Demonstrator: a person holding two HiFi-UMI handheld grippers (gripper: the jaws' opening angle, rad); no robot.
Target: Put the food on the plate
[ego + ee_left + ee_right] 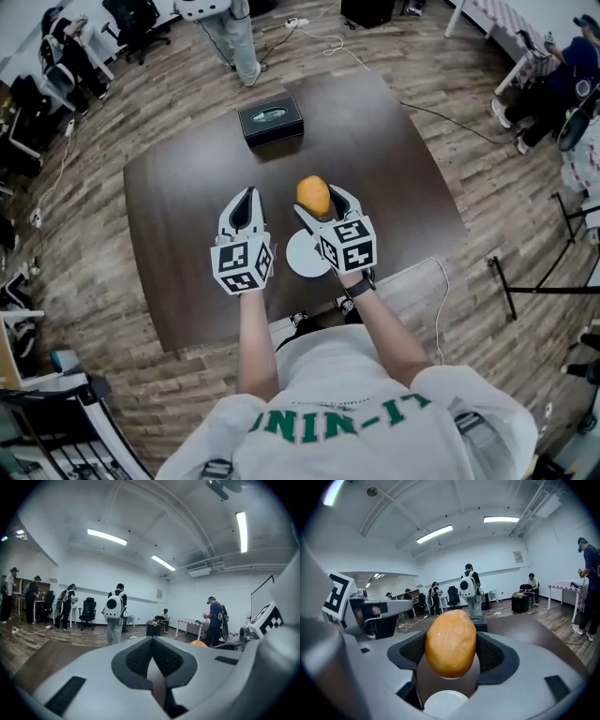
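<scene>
Item 1, right gripper (451, 652): jaws fairly wide, pads pressed on both sides of the food (451, 641), a smooth orange-yellow lump that I hold clear of the table (178, 197).

Item 2, plate (298, 258): white, round, bare, near the table's near edge, below the food and slightly nearer.

Item 3, left gripper (244, 214): jaws together, nothing in them, left of the plate.

Item 4, black box (270, 120): far side, well apart.

Handling: I would draw the food nearer, over the plate's middle, lower it to contact, then release. Dropped, a rounded piece may roll.
</scene>
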